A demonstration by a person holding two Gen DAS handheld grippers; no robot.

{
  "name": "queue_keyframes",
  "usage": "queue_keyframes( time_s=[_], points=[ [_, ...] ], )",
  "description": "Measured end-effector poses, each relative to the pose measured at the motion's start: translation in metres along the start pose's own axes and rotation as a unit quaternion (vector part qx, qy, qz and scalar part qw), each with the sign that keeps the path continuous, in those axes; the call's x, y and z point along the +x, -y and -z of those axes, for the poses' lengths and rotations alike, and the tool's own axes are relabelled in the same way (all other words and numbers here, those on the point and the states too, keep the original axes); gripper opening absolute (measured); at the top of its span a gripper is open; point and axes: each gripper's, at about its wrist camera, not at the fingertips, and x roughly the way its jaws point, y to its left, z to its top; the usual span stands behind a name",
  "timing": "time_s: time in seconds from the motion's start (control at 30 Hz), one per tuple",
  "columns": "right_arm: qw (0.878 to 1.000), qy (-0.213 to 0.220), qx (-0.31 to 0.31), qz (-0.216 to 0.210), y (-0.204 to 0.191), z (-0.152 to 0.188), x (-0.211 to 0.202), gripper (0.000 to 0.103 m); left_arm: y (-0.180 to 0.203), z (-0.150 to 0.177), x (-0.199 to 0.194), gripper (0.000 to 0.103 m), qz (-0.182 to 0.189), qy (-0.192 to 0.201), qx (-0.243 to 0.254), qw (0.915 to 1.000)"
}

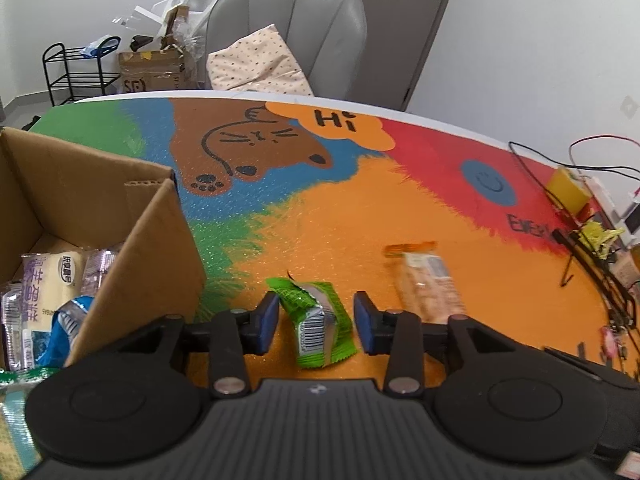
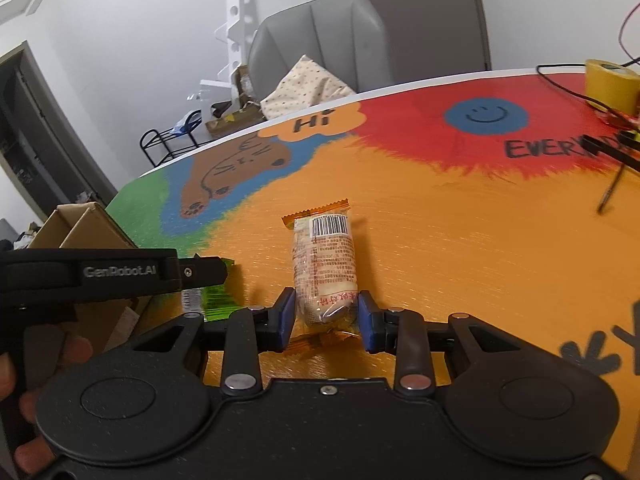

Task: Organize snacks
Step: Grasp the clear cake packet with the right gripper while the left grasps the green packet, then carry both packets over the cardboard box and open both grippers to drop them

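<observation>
A green snack packet (image 1: 320,320) lies barcode-up on the orange part of the table mat, between the blue pads of my left gripper (image 1: 316,320). A gap shows on each side, so this gripper is open. To its left stands an open cardboard box (image 1: 168,240) with several wrapped snacks inside. My right gripper (image 2: 326,316) is shut on the near end of an orange-wrapped snack bar (image 2: 324,256), which lies lengthwise on the mat. That bar also shows blurred as the snack bar (image 1: 428,284) in the left wrist view. The green packet (image 2: 218,300) peeks out under the left tool.
A yellow tape roll (image 2: 610,84), black and red cables (image 1: 560,168) and small clutter crowd the table's right edge. A grey chair (image 1: 300,32) with a dotted cushion stands behind the table. A hand (image 2: 24,360) grips the left tool.
</observation>
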Motion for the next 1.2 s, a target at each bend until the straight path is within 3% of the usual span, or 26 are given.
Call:
queue_keyframes(
  time_s=[0.17, 0.33, 0.43, 0.6, 0.67, 0.7, 1.2],
  points=[
    [1.000, 0.001, 0.006, 0.015, 0.005, 0.002, -0.004, 0.031, 0.002, 0.003, 0.010, 0.042, -0.007, -0.007, 0.002, 0.9999],
    [0.999, 0.004, 0.001, 0.040, -0.004, -0.001, 0.000, 0.045, 0.005, 0.007, 0.015, 0.042, -0.012, 0.002, 0.017, 0.9998],
    [0.998, 0.007, -0.020, 0.056, -0.013, -0.003, 0.007, 0.054, 0.004, 0.007, 0.015, 0.034, -0.013, 0.004, 0.020, 0.9997],
    [0.998, 0.008, -0.025, 0.056, -0.020, -0.003, 0.015, 0.051, 0.000, 0.008, 0.011, 0.032, 0.007, 0.000, 0.025, 0.9997],
    [0.998, 0.005, -0.027, 0.062, -0.021, -0.003, 0.014, 0.033, -0.001, 0.009, 0.008, 0.032, 0.010, 0.001, 0.025, 0.9996],
    [0.998, 0.001, -0.018, 0.057, -0.020, -0.003, 0.012, 0.032, -0.001, 0.010, 0.006, 0.032, 0.012, 0.002, 0.027, 0.9996],
    [0.998, 0.041, -0.003, 0.047, -0.039, 0.003, -0.040, 0.032, -0.007, 0.017, -0.040, 0.032, 0.045, 0.023, 0.047, 0.9976]
  ],
)
